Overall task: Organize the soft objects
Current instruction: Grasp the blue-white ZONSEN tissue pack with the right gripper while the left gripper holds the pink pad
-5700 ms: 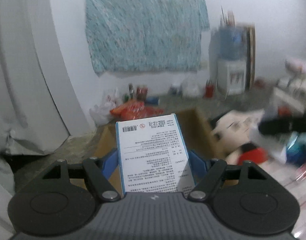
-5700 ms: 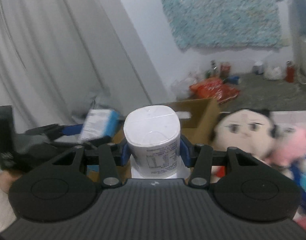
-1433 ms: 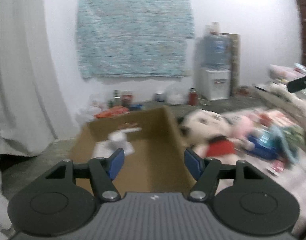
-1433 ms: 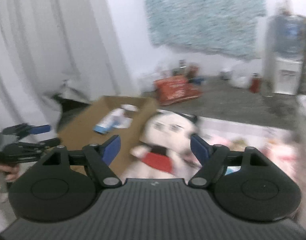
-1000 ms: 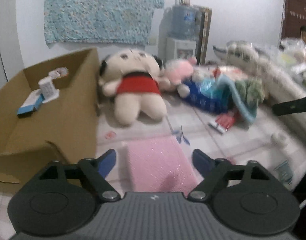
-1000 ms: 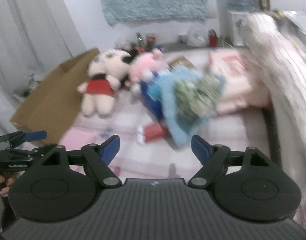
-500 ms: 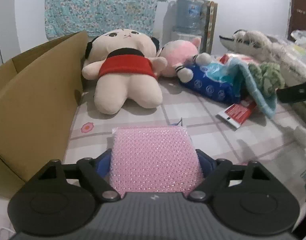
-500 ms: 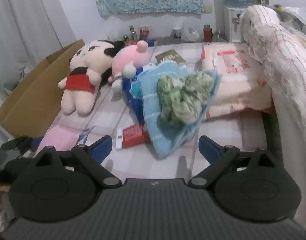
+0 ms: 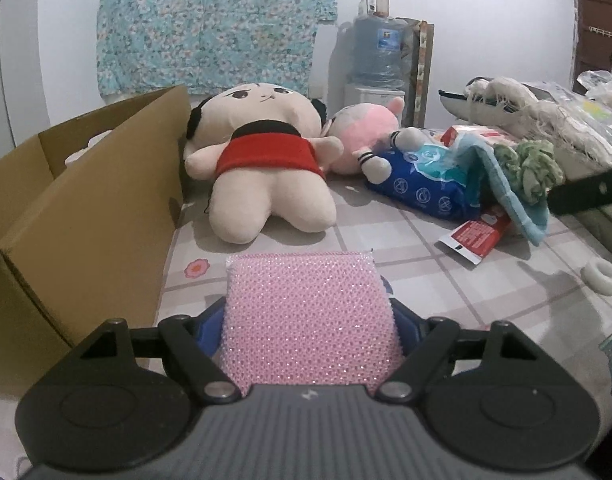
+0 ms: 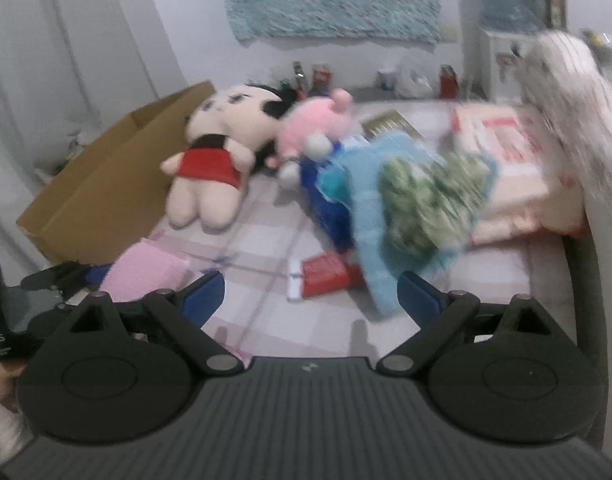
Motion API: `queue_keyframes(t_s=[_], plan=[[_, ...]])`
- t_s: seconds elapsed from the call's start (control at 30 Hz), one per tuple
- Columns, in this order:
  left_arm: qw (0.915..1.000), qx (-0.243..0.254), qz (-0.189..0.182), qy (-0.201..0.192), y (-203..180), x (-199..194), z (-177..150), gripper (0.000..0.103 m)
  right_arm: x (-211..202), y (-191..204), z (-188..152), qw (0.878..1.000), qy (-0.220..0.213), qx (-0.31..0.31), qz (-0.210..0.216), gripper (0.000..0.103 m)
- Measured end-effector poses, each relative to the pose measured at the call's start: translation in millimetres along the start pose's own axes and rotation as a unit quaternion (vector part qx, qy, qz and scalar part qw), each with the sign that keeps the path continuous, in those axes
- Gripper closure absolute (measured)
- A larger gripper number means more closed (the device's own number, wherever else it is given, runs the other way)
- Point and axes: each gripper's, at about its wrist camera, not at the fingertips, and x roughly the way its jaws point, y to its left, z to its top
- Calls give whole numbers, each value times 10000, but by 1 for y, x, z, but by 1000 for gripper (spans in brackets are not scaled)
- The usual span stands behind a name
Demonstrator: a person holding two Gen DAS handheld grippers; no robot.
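While the left gripper [image 9: 309, 320] has just been closing around the pink sponge [image 9: 310, 320], its blue pads [image 9: 210, 325] now sit against the two sides of this pad, which lies flat on the checked bed sheet [image 9: 405, 248] at the near left of the scene, just beside the cardboard box [image 9: 86, 216]. Whether the pads already press firmly cannot be told, so the grip should probably be finished gently — the sponge is soft and will give way, and a squeeze near its middle would keep it from folding or slipping out when lifted. It looks like a thick rectangular pad with a netted, slightly glittering pink cover. The right gripper [image 10: 309, 294] is wide apart and holds nothing; its view is blurred, and it hovers above the red packet [image 10: 325, 274] and the light blue towel [image 10: 369, 216], which is fluffy and has a crumpled green cloth [image 10: 421, 196] on it. Farther away lies a big cream doll [image 9: 262, 160] in a red shirt, plump and smooth, touching the box wall, and next to it a pink plush toy [image 9: 365, 132] leaning on a shiny blue plastic pack [image 9: 421, 188]. The box is stiff brown cardboard with an open top — judging from the task, it is the likely place for the sponge, so the lift should clear its near wall.
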Motion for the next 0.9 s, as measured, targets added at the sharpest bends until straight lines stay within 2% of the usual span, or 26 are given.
queue_keyframes(t_s=[0.17, 0.3, 0.37, 0.47, 0.57, 0.67, 0.77, 0.8, 0.83, 0.87, 0.9], plan=[[10000, -2, 16, -31, 3, -3, -2, 21, 18, 15, 22, 9988, 6, -434, -222, 10], [9999, -104, -10, -4, 8, -3, -3, 21, 29, 23, 40, 9929, -118, -1032, -572, 10], [9999, -146, -39, 32, 9, -2, -3, 21, 38, 22, 52, 9917, -43, -1170, -535, 10], [9999, -109, -86, 41, 7, -1, -3, 21, 64, 25, 73, 9883, 275, -1470, -285, 10], [9999, -51, -106, -1, 5, -2, -3, 21, 103, 30, 94, 9772, 801, -1943, -299, 9], [9999, -92, -141, -2, 7, -1, -3, 21, 145, 34, 109, 9537, 1536, -2537, -496, 1], [9997, -168, -176, 7, 9, -1, -2, 21, 186, 33, 113, 9321, 2125, -2833, -755, 1], [9996, -188, -191, 5, 10, -1, -2, 21, 196, 31, 113, 9274, 2307, -2837, -788, 6], [9996, -202, -201, -3, 10, -2, -2, 21, 199, 27, 115, 9351, 2277, -2627, -684, 19], [9996, -211, -199, -12, 11, -2, -2, 21, 197, 22, 118, 9446, 2202, -2339, -676, 27], [9996, -214, -195, -23, 11, -3, -2, 21, 194, 21, 122, 9487, 2185, -2172, -712, 29]])
